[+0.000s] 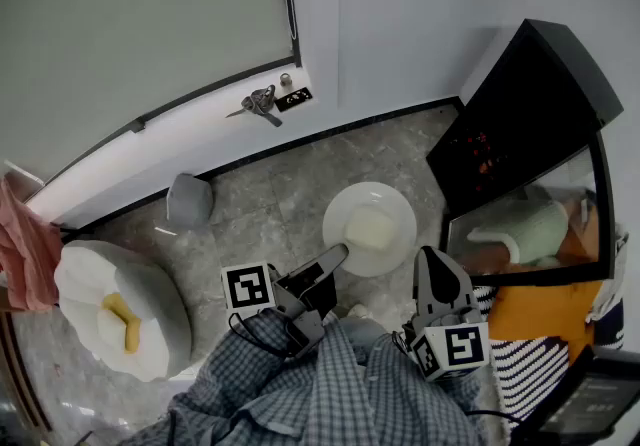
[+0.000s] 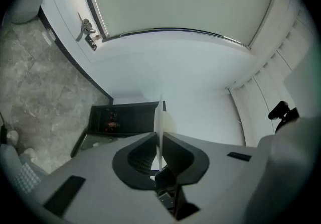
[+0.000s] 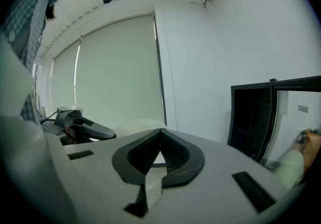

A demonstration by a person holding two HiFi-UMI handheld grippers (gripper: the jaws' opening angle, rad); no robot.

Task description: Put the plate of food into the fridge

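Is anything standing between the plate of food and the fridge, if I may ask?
Yes: a person's pale green sleeve lies across the fridge opening, right of the plate held by the left gripper.

A yellow item (image 1: 122, 320) lay on a white cushion (image 1: 80, 284), a pink cloth (image 1: 25, 249) alongside. A grey object (image 1: 188, 200) stood on the floor (image 1: 275, 199).

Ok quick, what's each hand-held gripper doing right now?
The left hand-held gripper is shut on the plate, clamped on its rim.
The right hand-held gripper is shut, holding nothing.
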